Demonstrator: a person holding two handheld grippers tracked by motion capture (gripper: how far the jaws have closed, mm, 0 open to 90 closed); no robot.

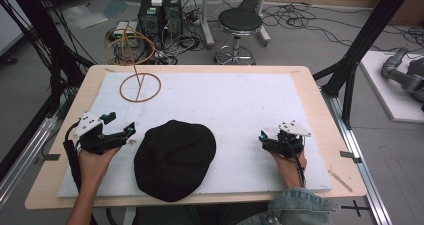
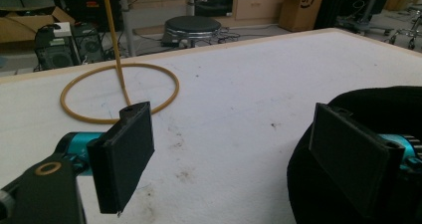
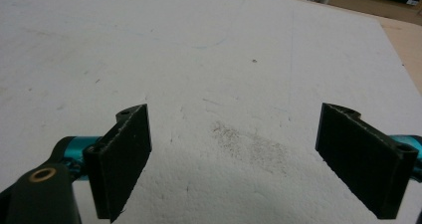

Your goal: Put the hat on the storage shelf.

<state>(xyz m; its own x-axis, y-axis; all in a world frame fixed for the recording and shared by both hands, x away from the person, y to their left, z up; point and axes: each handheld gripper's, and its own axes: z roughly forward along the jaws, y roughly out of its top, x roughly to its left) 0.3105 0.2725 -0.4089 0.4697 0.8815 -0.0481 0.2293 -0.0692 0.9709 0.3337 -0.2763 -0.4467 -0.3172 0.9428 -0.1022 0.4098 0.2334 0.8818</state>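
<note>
Left gripper (image 1: 131, 130): it rests low on the white board (image 1: 240, 100) at the left, jaws spread wide with nothing between them. It points toward the black hat, which looks like readiness to take the brim from that side.

Hat stand (image 1: 136, 65): a tan ring base lies flat on the far left of the board, with a thin upright stem and looped wire top. It stands well apart from the hat, probably so the near part of the board is free for the pick-up.

Black hat (image 1: 175, 160): it lies crown up on the near part of the board, between the two grippers and nearer the left one. In the left gripper view its dark edge (image 2: 348, 114) sits just behind one jaw; whether they touch, I cannot tell.

Right gripper (image 1: 261, 137): it is held low at the right of the board, well apart from the hat, jaws wide over bare board. It looks parked, waiting to help once the hat is lifted.

Stool (image 1: 240, 22): it stands on the floor beyond the table's far edge, clear of the work.
</note>
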